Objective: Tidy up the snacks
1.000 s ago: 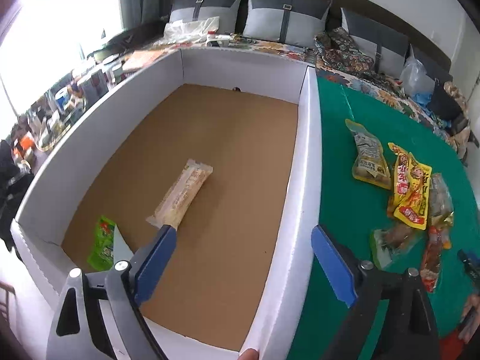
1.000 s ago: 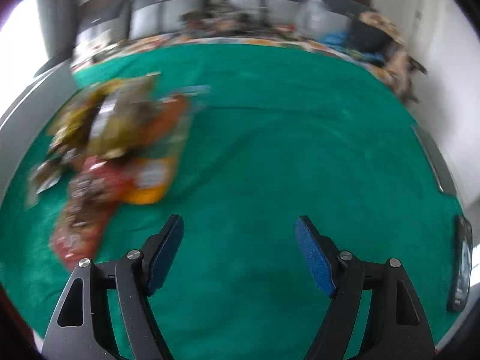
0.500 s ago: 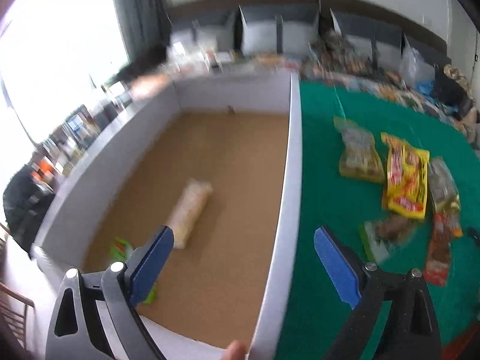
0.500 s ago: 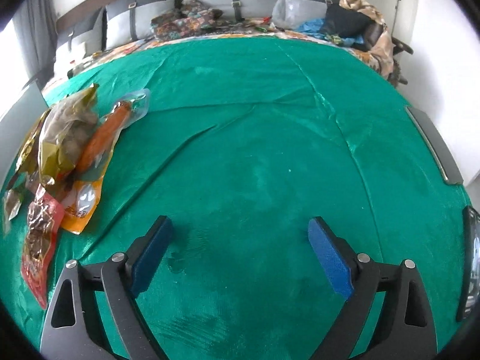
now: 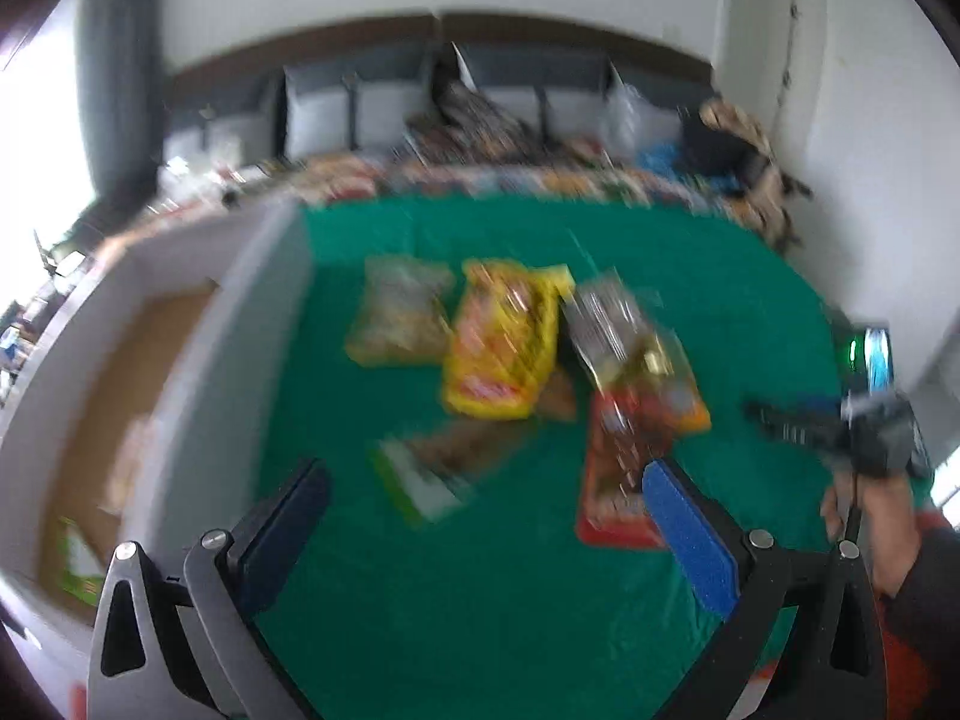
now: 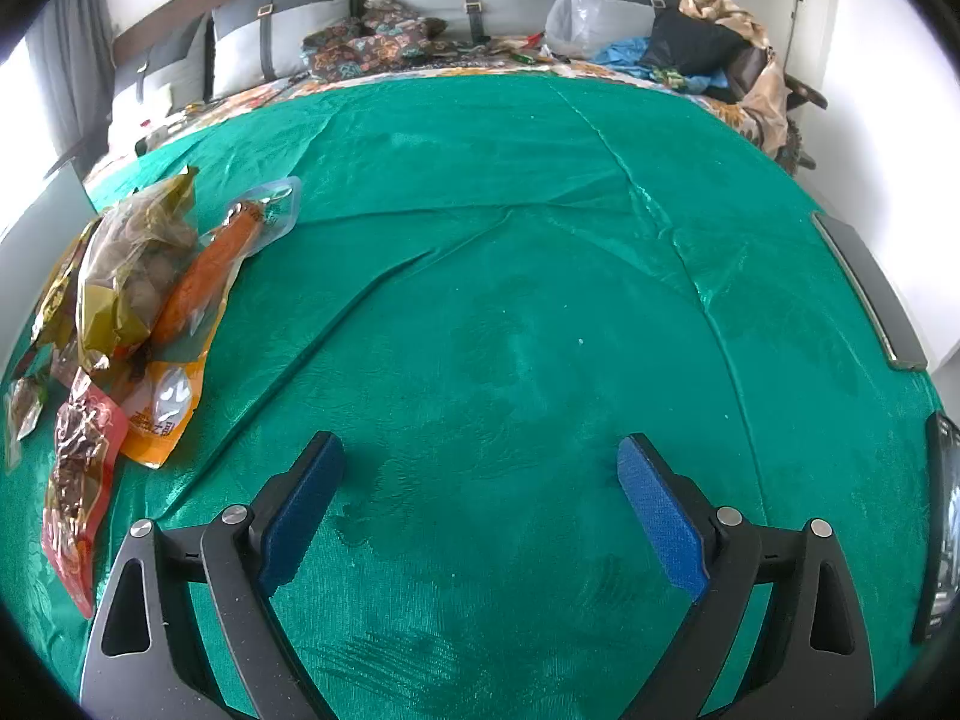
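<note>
The left wrist view is motion-blurred. My left gripper point(image 5: 483, 471) hangs over the green cloth, its jaws opening, nothing between them. Just ahead lie a green-and-white packet point(image 5: 432, 474), a red packet point(image 5: 618, 480), a yellow packet point(image 5: 504, 342), a pale olive bag point(image 5: 402, 318) and a clear-gold bag point(image 5: 624, 330). The white cardboard box point(image 5: 258, 330) stands to the left with a pale long packet point(image 5: 129, 462) and a green packet point(image 5: 75, 558) inside. My right gripper point(image 6: 480, 444) is open over bare cloth, right of the snack pile point(image 6: 132, 276).
A hand holds the right gripper point(image 5: 840, 426) at the right of the left wrist view. A phone point(image 6: 942, 528) and a dark flat bar point(image 6: 870, 294) lie at the cloth's right edge. Cushions, bags and clothes line the far side.
The left gripper swung right, from over the box to over the snacks on the cloth, and its jaws widened. The right gripper's jaws widened too; its view sharpened and then held still.
</note>
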Tool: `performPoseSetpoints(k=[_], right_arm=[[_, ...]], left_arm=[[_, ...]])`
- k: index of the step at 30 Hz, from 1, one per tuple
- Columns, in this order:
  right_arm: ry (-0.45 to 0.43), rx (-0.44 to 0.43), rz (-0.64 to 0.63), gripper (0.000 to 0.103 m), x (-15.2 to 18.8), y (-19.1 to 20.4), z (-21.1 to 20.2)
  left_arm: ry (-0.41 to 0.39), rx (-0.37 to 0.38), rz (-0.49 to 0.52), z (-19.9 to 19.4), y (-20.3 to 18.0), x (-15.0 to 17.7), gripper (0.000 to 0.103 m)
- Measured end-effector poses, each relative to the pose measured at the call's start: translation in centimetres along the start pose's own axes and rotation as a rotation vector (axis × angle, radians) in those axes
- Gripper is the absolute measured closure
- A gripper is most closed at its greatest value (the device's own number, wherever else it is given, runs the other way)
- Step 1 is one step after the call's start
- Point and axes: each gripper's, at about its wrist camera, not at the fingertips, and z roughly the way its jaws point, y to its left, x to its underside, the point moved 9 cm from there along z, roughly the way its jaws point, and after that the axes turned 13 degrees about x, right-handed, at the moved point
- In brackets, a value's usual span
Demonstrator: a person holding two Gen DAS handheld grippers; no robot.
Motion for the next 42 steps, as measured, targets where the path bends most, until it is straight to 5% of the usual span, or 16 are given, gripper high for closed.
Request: performPoseSetpoints(k=[4,15,22,42], right_arm=[[0.000,0.000,0.000,0.008,0.0,0.0,0.0],[0.000,-0.001,0.000,0.008,0.0,0.0,0.0],[0.000,-0.001,0.000,0.008,0.0,0.0,0.0],[-0.001,-0.003,-0.001,0.008,0.0,-0.1,0.0]], left_arm=[[0.111,-0.016,-0.037,4.7,1.0,3.1,0.001],[0.182,-0.123,-0.117,8.5,6.5,7.5,0.000],[0.114,-0.135,-0.117,8.3,7.3,7.6,0.000],[0.107,-0.132,-0.107,8.4,7.4,7.3,0.000]])
